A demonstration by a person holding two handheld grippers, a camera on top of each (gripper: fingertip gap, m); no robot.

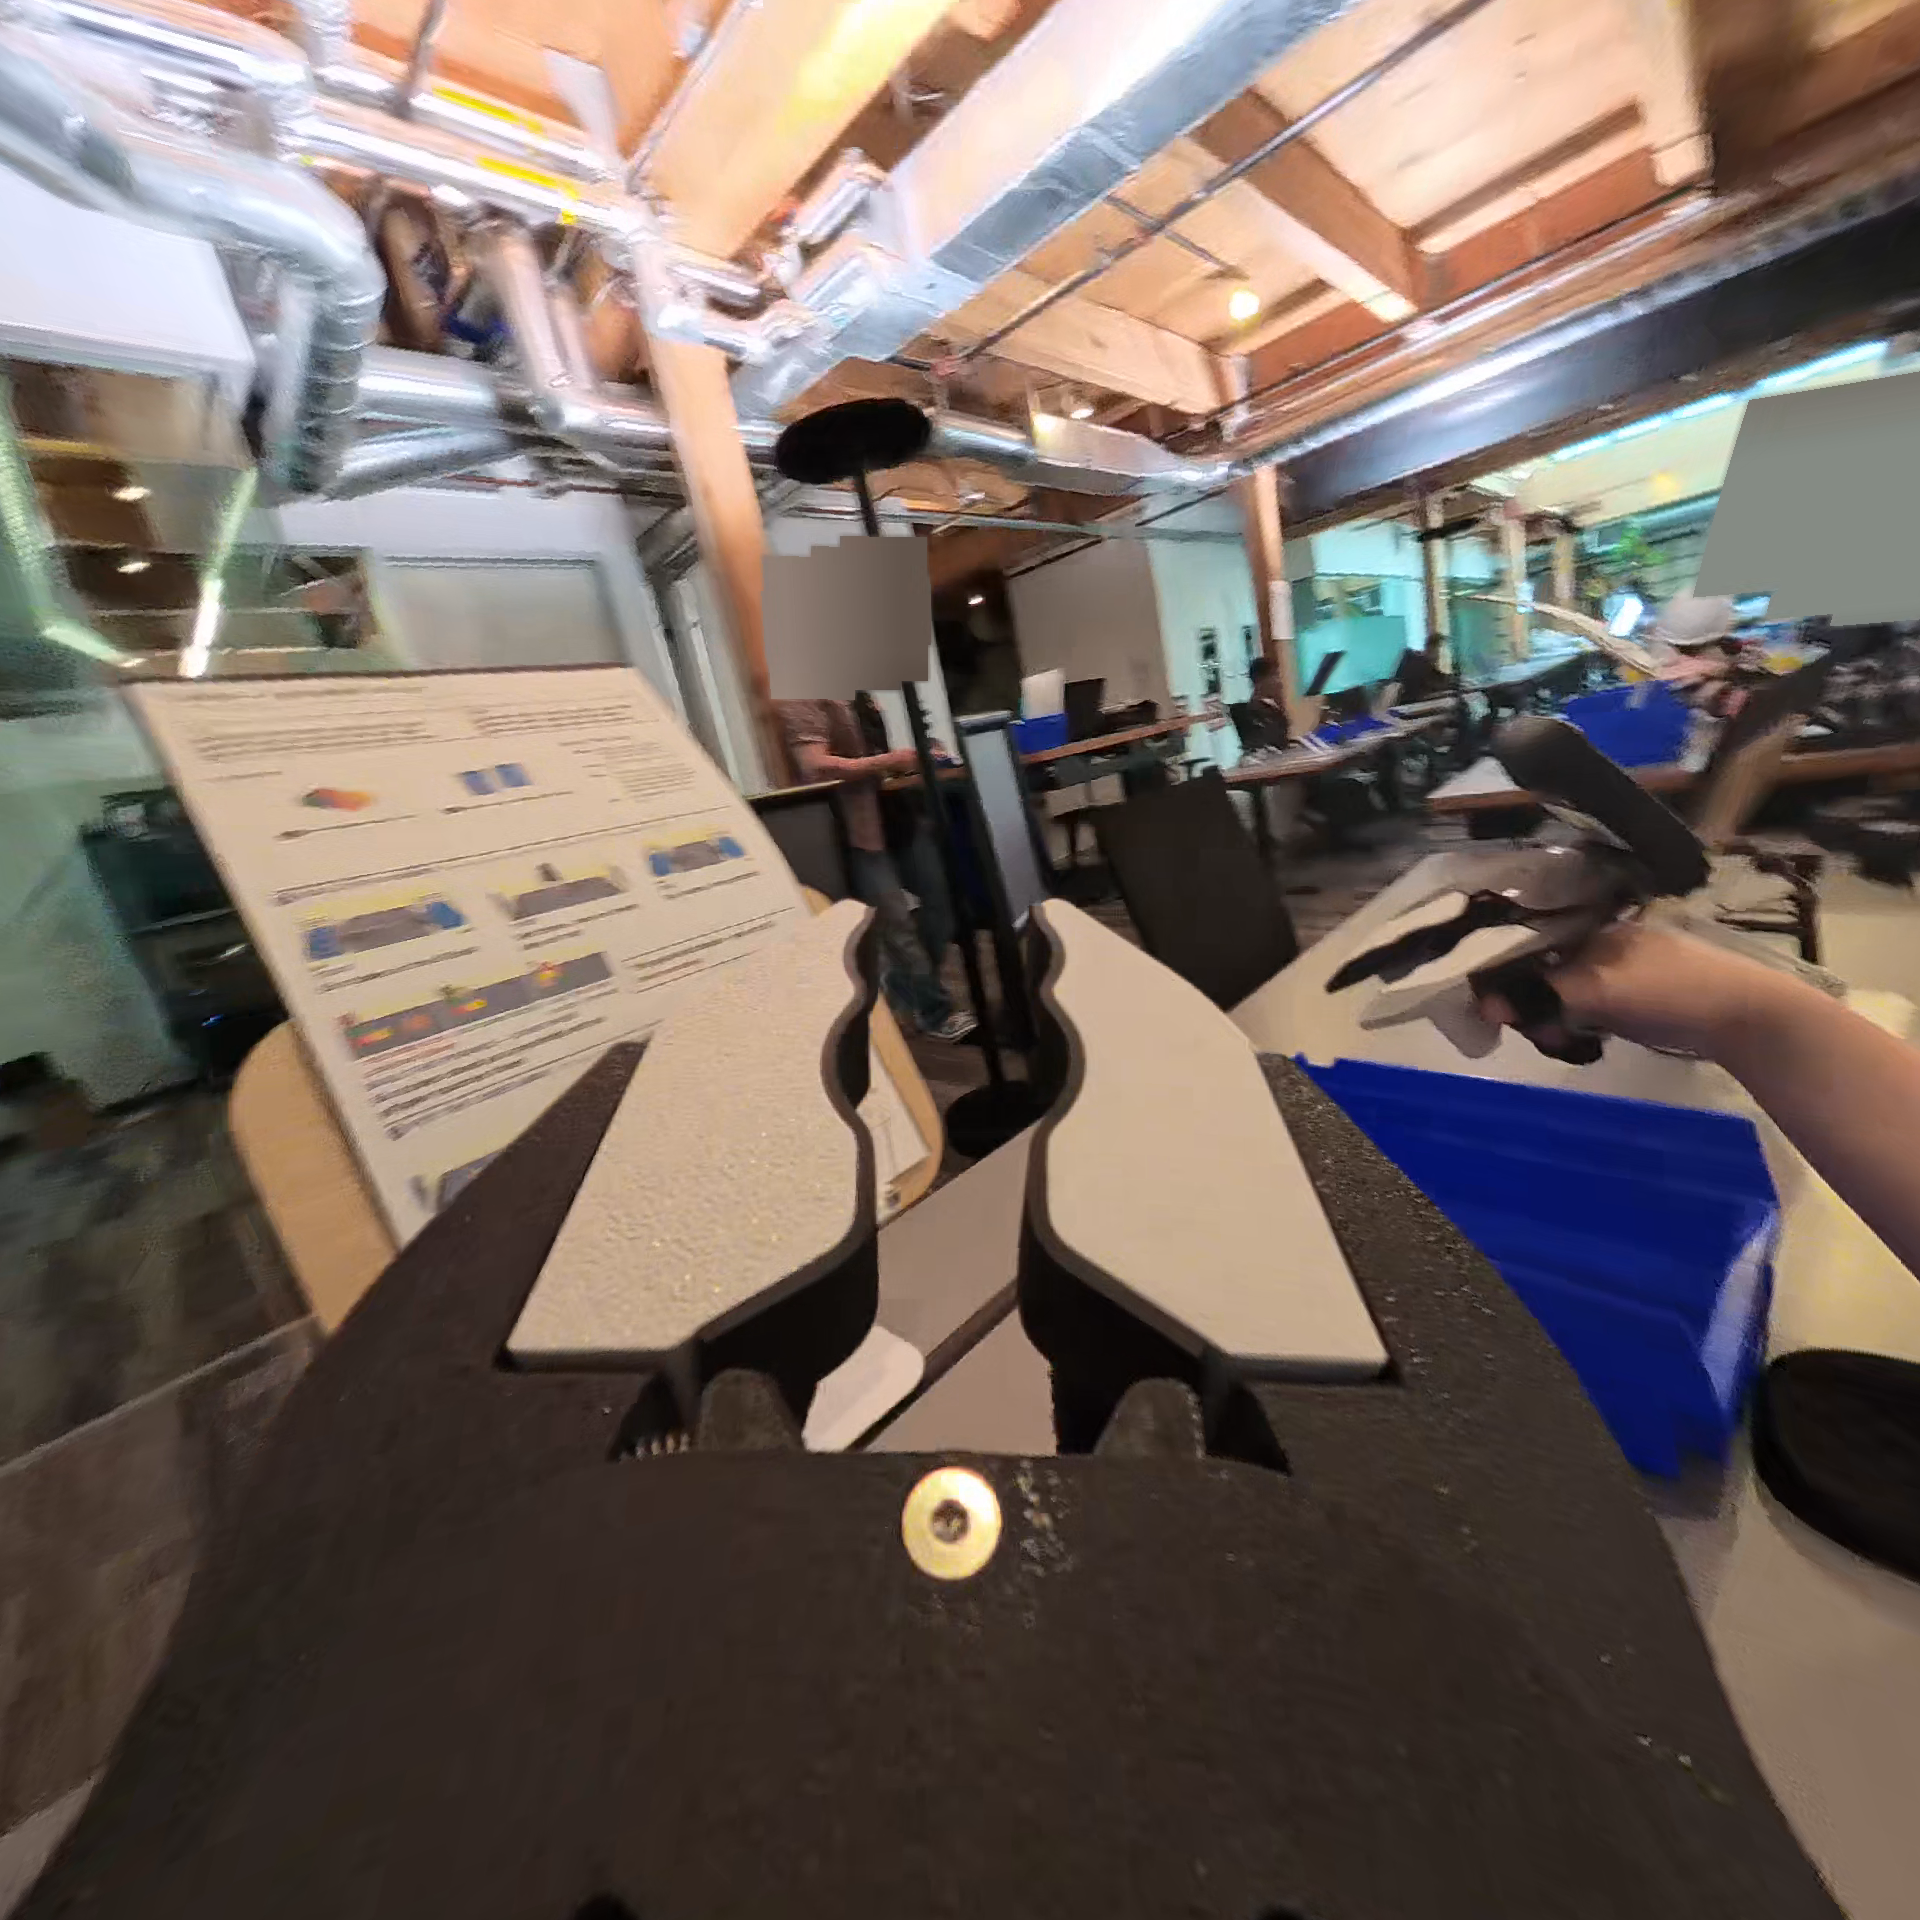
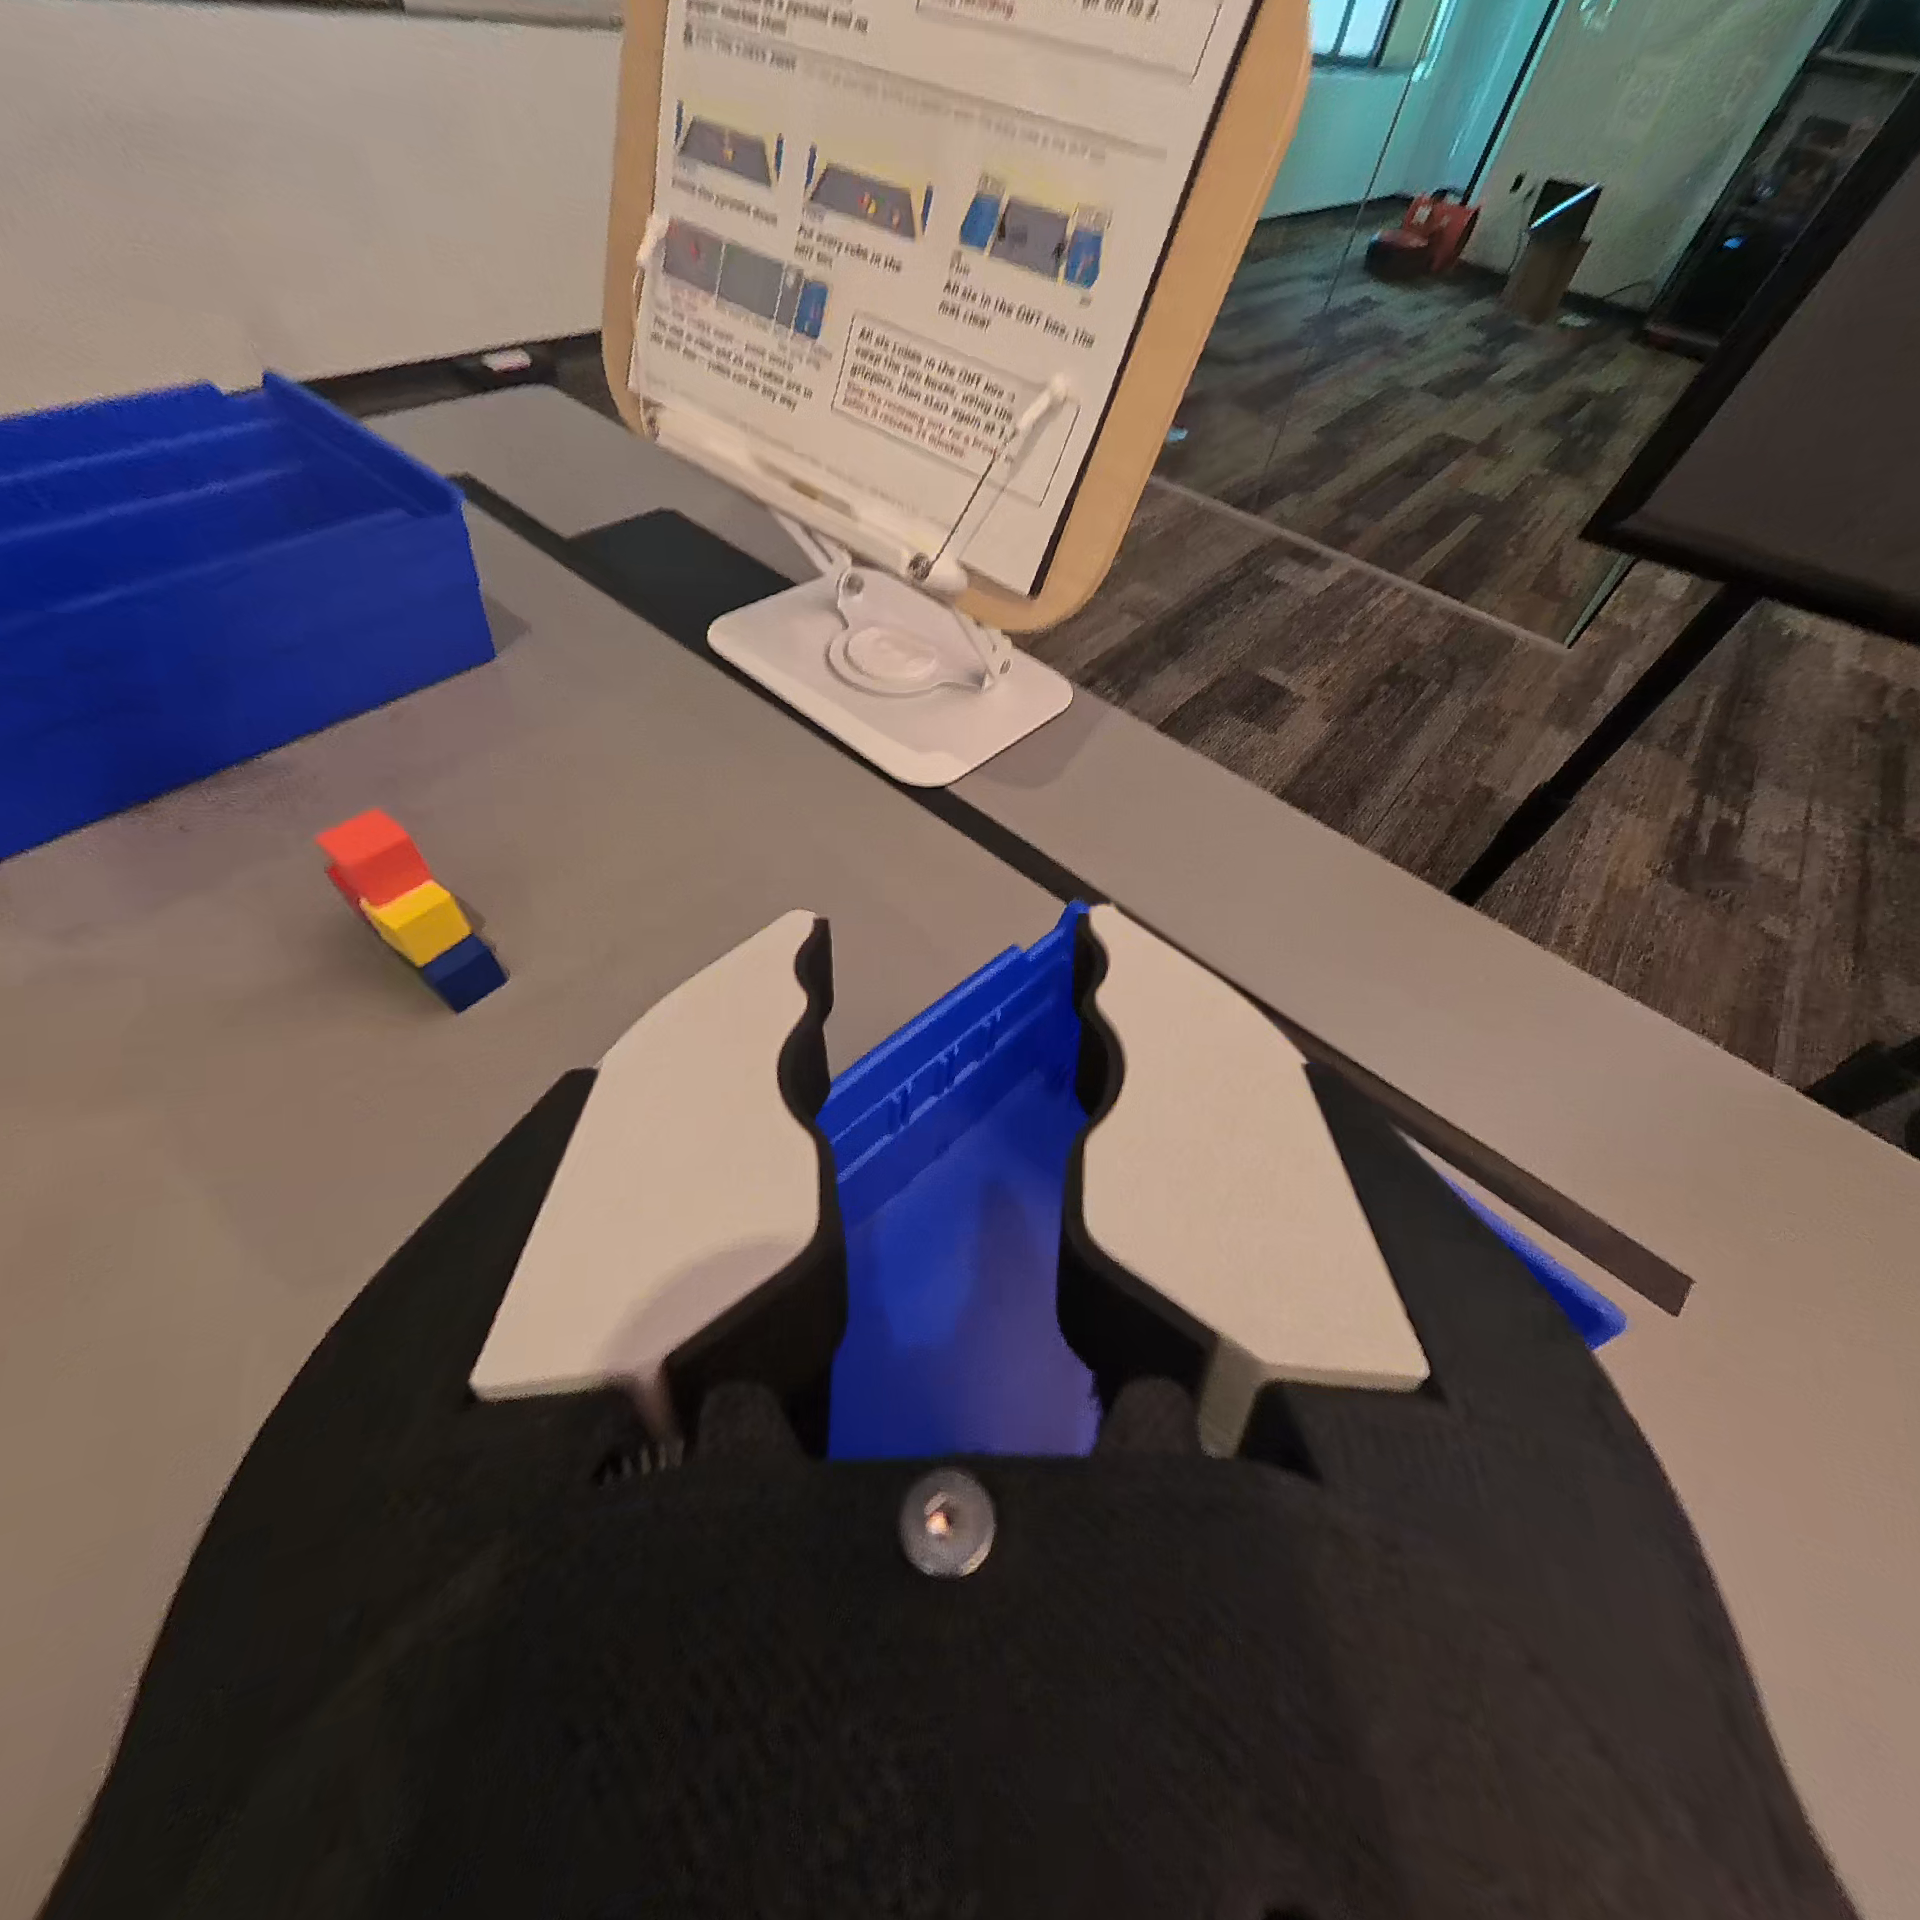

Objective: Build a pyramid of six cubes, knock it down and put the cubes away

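In the right wrist view a red cube [image 2: 369, 852], a yellow cube [image 2: 421, 920] and a blue cube [image 2: 468, 971] stand touching in a tight cluster on the grey mat [image 2: 644, 831], to the left of my gripper. I cannot tell whether more cubes sit behind them. My right gripper [image 2: 951, 935] is open and empty, hovering over a blue bin [image 2: 956, 1195] near the table edge. My left gripper [image 1: 956, 935] is open and empty, raised and pointing out across the room. The right gripper [image 1: 1455, 956] also shows there, held in a hand above a blue bin [image 1: 1558, 1195].
A second blue bin [image 2: 208, 582] stands at the mat's far left. An instruction board [image 2: 894, 260] on a white stand [image 2: 894, 686] sits at the table's back edge, and it shows in the left wrist view [image 1: 468, 883] too. Floor drops away to the right. People and desks are far behind.
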